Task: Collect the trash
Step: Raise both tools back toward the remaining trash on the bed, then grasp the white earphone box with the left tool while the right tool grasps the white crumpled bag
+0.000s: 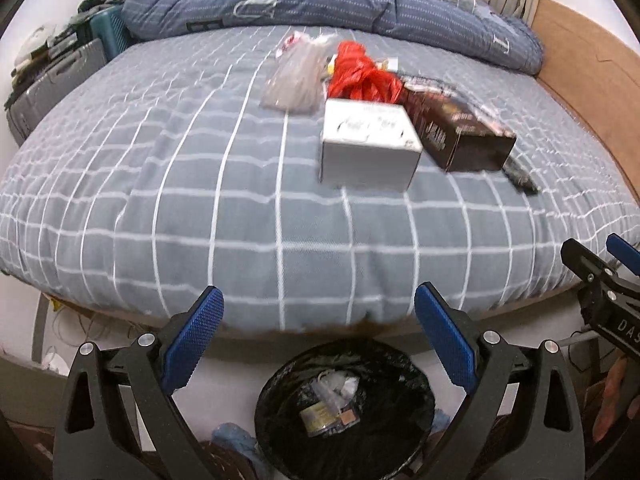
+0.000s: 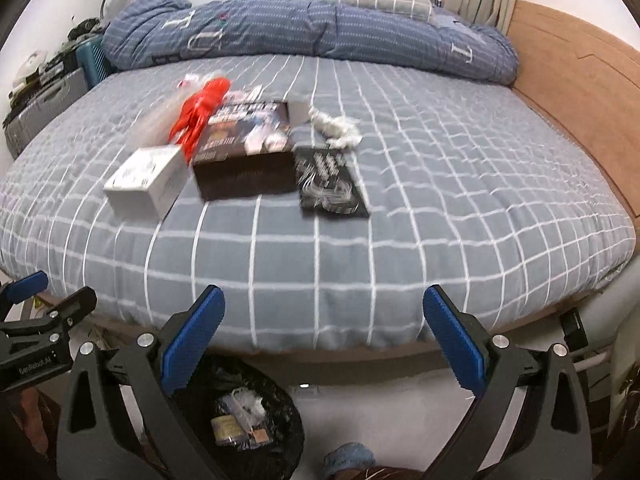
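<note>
A: Left gripper (image 1: 318, 320) is sitting wide open, blue pads (image 1: 196, 336) far apart, nothing btwn them. It's hovering over the near edge of the bed (image 1: 240, 208), w/ the trash bin (image 1: 344, 412) right below.

B: What's lying in the bin?

A: Black liner, a few bits of clear plastic and a small wrapper at the bottom. Up on the checked sheet the rest of the trash is waiting: white box (image 1: 370, 144), dark brown box (image 1: 464, 132) touching its right side, red plastic bag (image 1: 362, 74) just behind them, clear bag (image 1: 296, 76) to the left of the red one. Blurry though, so prob. a thin dark item by the brown box, can't tell what.

B: And the right-wrist view?

A: Right gripper (image 2: 324, 324) is also gaping fully, pads empty, pointing down at the bed edge. Bin (image 2: 240, 420) is showing lower left here, beside the left finger. White box (image 2: 146, 180) is lying nearest on the left, dark box (image 2: 248, 152) next to it, red bag (image 2: 200, 112) draping btwn and behind them. Flat black packet (image 2: 330, 182) is lying to the right of the dark box, crumpled white tissue (image 2: 336, 126) just behind it. Blue quilt (image 2: 304, 36) is bunching along the far side.

B: Other tool visible?

A: Yes, left gripper is poking in at the left edge.
</note>
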The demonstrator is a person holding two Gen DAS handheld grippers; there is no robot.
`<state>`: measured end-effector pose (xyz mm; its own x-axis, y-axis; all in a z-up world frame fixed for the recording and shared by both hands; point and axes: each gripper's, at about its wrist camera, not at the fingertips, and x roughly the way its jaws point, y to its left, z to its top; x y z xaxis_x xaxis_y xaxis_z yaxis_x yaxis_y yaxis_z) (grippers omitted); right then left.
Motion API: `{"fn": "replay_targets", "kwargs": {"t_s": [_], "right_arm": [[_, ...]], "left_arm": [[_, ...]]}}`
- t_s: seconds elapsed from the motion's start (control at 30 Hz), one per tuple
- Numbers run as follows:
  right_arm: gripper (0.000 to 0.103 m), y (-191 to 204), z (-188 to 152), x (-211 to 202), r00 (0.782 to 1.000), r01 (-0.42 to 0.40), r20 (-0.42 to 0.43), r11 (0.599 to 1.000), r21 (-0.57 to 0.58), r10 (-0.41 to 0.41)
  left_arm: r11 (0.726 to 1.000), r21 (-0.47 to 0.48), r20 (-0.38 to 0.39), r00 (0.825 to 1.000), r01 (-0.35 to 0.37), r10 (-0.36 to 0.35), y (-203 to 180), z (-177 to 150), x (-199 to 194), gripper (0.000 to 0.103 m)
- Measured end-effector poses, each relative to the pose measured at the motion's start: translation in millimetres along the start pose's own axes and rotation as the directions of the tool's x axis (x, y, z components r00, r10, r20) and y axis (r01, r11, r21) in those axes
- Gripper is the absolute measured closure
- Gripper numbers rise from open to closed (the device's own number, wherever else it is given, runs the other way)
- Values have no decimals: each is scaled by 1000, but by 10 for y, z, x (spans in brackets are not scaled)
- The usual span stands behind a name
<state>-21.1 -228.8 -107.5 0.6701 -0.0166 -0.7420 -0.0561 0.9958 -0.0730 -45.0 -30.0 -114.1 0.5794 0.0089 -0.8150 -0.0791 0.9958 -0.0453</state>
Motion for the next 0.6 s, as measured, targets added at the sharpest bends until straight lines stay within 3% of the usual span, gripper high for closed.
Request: {"fn": "replay_targets", "kwargs": {"t_s": [0.6], "right_arm": [[8,-355,812,297,998,-12,55,999,29,11]], "left_arm": [[1000,27,31,999,9,-10,-247,609,224,8]]}}
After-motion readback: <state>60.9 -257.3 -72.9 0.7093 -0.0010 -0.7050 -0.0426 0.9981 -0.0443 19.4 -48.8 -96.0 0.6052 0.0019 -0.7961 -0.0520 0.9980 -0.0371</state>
